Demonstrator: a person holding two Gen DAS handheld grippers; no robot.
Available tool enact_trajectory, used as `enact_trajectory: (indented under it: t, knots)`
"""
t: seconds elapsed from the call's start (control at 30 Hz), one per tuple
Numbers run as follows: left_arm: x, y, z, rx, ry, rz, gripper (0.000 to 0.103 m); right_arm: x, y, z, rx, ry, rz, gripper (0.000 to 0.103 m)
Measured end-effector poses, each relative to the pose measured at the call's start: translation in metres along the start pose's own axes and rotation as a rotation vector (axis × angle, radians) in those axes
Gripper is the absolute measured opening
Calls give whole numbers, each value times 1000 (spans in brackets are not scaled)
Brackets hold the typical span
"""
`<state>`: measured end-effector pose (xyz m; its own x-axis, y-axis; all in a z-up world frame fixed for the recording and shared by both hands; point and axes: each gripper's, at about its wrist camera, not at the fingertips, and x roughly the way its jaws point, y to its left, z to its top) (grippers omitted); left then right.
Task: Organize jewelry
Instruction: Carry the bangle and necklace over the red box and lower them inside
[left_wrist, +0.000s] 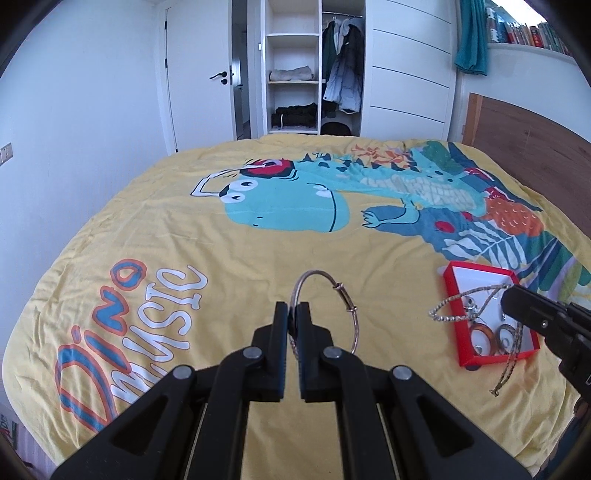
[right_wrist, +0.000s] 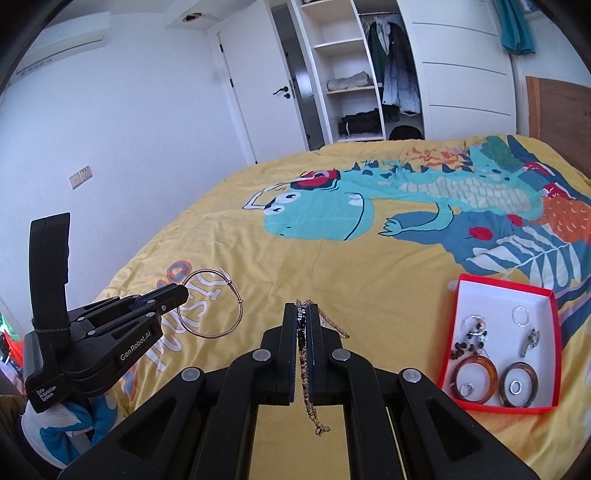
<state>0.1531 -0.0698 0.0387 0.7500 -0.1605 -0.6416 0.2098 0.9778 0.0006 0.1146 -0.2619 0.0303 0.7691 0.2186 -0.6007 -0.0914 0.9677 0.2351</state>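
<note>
The left tool is gripping a thin bangle by its rim, so the hoop is hanging free above the bed. The right tool is pinching a chain mid-length, ends dangling, probably bound for the red box at its three o'clock.

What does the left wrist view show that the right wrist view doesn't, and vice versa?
Left wrist only: books on a high shelf, and the left gripper's jaws seen close, shut on the bangle.
Right wrist only: the box's full contents, including two amber rings, and an air conditioner.
Both: the bedspread, wardrobe, bangle, box, and the chain in the right gripper.
</note>
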Motion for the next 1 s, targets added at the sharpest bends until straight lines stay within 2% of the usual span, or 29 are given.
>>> enact_trajectory:
  t: [0.27,0.57,0.8,1.0]
  knots:
    - [-27,-35,0,41,-22,-8,4,-42,-20,-3,22,-43,-16,4]
    - [-45,-97,-1,122,-30,-38,4,-87,-62,-11,57,-83,-58,4]
    - [-42,-148,0,190,-19,-77,4,-109,-105,-15,85,-103,-108,4]
    - [-24,-181,4,226,5,-118,4,-112,-142,-17,108,-101,-150,4]
